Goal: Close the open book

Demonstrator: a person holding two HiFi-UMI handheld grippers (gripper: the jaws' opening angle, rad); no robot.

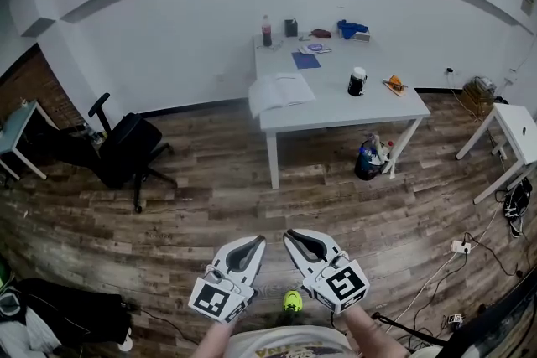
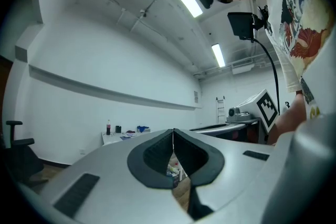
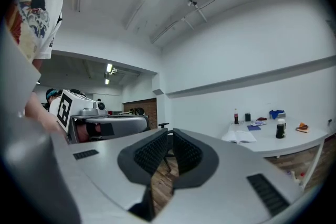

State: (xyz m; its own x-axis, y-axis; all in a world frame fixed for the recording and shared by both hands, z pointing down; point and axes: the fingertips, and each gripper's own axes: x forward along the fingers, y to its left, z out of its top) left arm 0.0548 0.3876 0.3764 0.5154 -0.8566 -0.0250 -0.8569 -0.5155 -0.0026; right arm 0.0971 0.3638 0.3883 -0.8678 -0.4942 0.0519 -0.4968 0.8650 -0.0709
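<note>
The open book (image 1: 281, 90) lies with white pages up near the front left corner of the white table (image 1: 336, 109), far across the room. The right gripper view shows the same book (image 3: 239, 137) on the table (image 3: 286, 145) at its right. Both grippers are low and near me, well short of the table. My left gripper (image 1: 258, 240) has its tips together with nothing between them; in its own view the left gripper (image 2: 173, 131) points toward the far wall. My right gripper (image 1: 289, 234) is shut and empty too, and in its own view the right gripper (image 3: 170, 134) aims left of the table.
On the table stand a bottle (image 1: 267, 31), a black mug (image 1: 357, 81), a blue notebook (image 1: 306, 60) and a blue cloth (image 1: 351, 28). A bag (image 1: 369, 160) sits under the table. A black office chair (image 1: 126, 148) stands left; a white side table (image 1: 516, 130) and floor cables (image 1: 461, 247) lie right.
</note>
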